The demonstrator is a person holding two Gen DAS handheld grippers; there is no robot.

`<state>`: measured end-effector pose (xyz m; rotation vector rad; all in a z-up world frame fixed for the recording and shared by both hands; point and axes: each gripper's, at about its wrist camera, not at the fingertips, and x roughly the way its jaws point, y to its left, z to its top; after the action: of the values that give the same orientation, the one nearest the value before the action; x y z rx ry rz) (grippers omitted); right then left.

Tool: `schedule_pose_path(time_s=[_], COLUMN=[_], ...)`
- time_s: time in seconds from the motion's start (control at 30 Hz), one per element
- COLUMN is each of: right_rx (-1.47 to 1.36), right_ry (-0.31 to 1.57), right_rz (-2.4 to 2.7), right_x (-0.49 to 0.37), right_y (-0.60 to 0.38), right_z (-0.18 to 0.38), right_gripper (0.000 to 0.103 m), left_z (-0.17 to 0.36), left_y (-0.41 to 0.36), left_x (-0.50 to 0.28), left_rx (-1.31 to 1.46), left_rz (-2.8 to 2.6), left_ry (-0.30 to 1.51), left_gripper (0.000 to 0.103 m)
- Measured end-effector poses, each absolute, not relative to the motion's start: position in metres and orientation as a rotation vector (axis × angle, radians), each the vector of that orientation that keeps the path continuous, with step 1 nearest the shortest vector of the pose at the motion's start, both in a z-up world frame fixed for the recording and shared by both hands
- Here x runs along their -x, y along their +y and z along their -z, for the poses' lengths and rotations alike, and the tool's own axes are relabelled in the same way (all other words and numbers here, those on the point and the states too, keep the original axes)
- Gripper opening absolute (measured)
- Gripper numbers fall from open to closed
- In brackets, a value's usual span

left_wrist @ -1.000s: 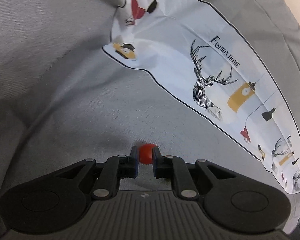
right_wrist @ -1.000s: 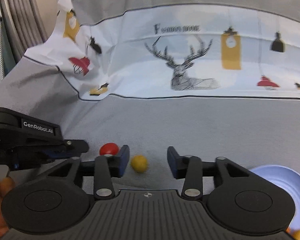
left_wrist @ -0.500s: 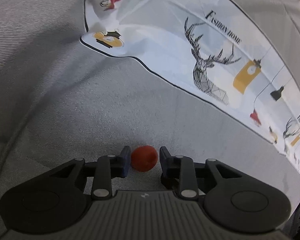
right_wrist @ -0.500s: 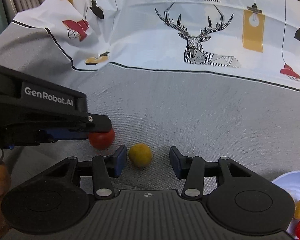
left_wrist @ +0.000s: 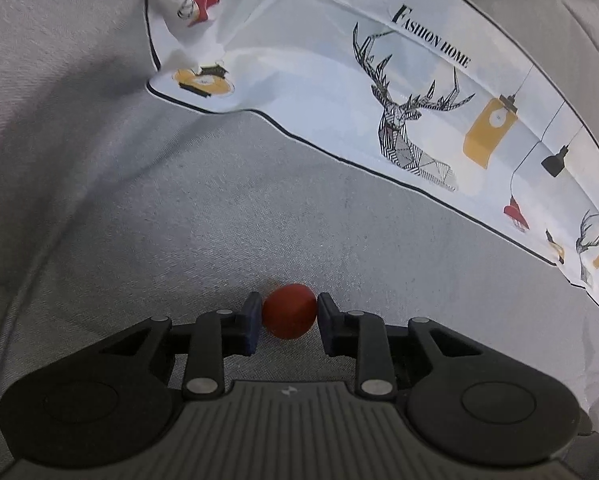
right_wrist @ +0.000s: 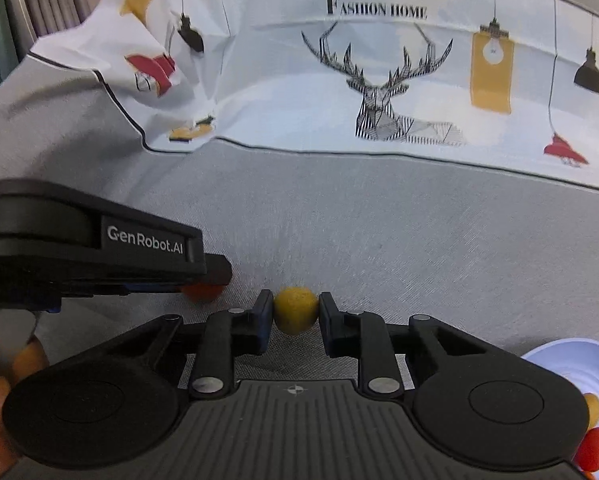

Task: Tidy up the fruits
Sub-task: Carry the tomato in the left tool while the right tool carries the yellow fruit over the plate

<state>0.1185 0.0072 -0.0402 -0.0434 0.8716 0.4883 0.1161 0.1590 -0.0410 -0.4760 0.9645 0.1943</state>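
Your right gripper (right_wrist: 296,312) has its jaws closing on the yellow fruit (right_wrist: 295,310), and both pads appear to touch it on the grey cloth (right_wrist: 379,240). Your left gripper (left_wrist: 286,312) is also closing; the red fruit (left_wrist: 289,311) sits between its jaws, touching the left pad, with the right pad just beside it (contact there is uncertain).

Progress, as judged: part done. The blue bowl (right_wrist: 559,360) at near right already holds at least one yellow and one red fruit; these two are not yet lifted.

Limits: the bowl is cut off by the frame edge, so its count cannot be confirmed. In the right view the left gripper hides most of the red fruit. Whether other fruit remains cannot be told.
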Motion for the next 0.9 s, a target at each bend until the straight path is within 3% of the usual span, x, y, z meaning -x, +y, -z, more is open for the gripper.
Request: schedule_pose_path(time_s=[0.63, 0.9], right_rx=[-0.022, -0.115], right_ry=[0.685, 0.662], right_rz=[-0.434, -0.268], right_x=[-0.019, -0.012], right_y=[-0.129, -0.213], right_z=[-0.046, -0.052], right_gripper=[0.026, 0.025], left_z=[-0.017, -0.017], left_y=[0.116, 0.078], left_x=[-0.011, -0.012], left_rx=[0.357, 0.260], left_rz=[-0.142, -0.011], left_ry=[0.870, 0.873], left_gripper=[0.032, 0.032])
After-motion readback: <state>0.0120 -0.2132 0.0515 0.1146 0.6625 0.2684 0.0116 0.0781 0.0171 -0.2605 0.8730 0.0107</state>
